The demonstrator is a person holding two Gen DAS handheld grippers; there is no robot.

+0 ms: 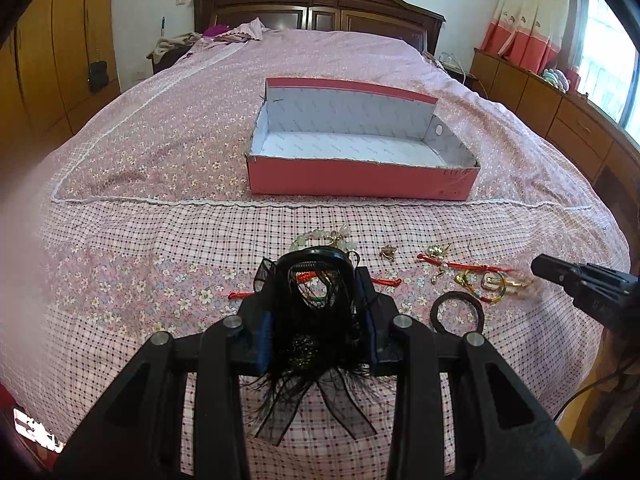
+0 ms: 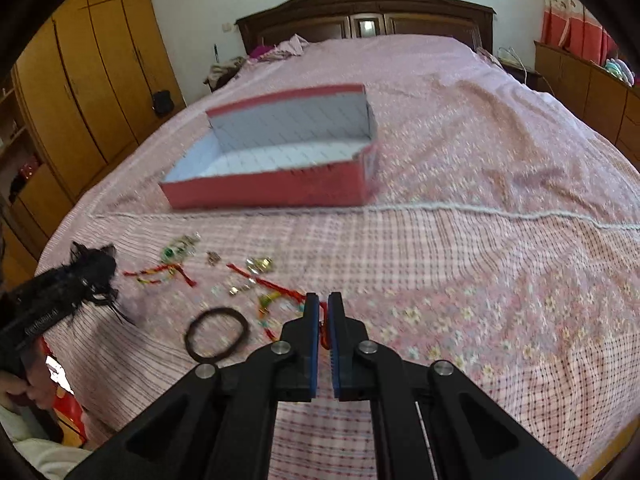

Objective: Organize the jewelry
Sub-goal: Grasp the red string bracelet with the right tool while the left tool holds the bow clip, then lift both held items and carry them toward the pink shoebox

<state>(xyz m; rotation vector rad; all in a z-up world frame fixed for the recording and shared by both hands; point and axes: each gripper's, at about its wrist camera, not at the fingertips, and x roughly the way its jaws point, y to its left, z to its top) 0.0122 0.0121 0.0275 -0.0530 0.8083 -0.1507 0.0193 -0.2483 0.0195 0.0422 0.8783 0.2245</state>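
The left gripper (image 1: pixel 316 276) was clenched on a black hair clip (image 1: pixel 316 300) trimmed with feathers and a sheer ribbon, its jaws pressed against both sides of it, the trim hanging down below them. It was held above the near part of the bed (image 1: pixel 160 140), which was covered with a pink flowered and checked spread.

The right gripper (image 2: pixel 323 304) had its jaws clenched almost together on a red cord (image 2: pixel 325 330), a short length of which showed in the narrow gap between the blue pads; the cord trailed away to the left across the spread.

The rest of the jewelry lay loose on the bed in front of both grippers: a pale bead bracelet (image 1: pixel 320 238) just beyond the clip, a small gold piece (image 1: pixel 388 253) to its right, more red cords with beads and charms (image 1: pixel 464 268), and a dark brown hair tie (image 1: pixel 456 314) lying flat as an open ring nearest the edge.

Farther up the bed, apart from the jewelry, stood an open pink box (image 1: pixel 360 180) with a white lining. The right wrist view was blurred.
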